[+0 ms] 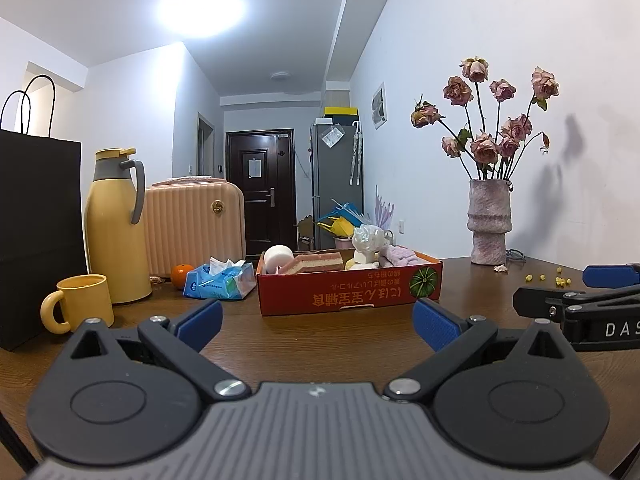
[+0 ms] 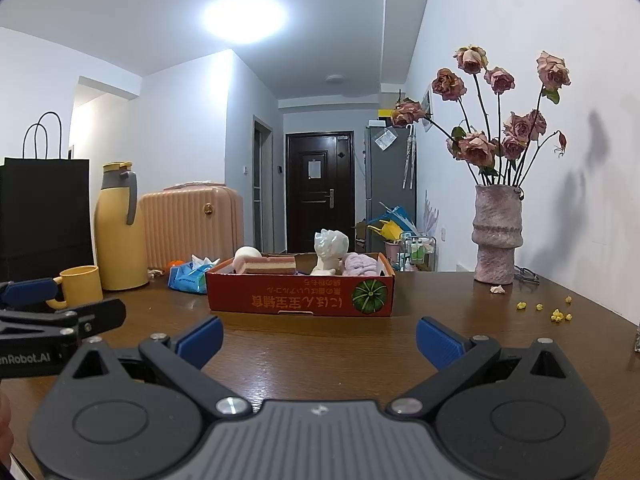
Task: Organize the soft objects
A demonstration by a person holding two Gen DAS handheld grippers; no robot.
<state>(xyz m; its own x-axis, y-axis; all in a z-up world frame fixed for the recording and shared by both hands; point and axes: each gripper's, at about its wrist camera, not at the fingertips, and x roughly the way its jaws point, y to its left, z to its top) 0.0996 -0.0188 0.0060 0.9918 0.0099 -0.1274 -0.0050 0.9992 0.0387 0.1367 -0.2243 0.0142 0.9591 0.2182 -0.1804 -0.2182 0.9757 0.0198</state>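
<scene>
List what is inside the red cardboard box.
The red cardboard box holds a layered sponge, a pale round ball, a crinkly white bag and a lilac cloth. The box's front wall hides its floor and anything lying low.

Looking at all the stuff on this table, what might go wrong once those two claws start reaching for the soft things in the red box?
Both the left gripper and right gripper are open and empty, short of the red box.

1. The light cardboard box might slide when nudged.
2. The tall vase of dried roses stands to the box's right; a wide swing may topple it.
3. The yellow mug and thermos stand near the left gripper's path.
</scene>
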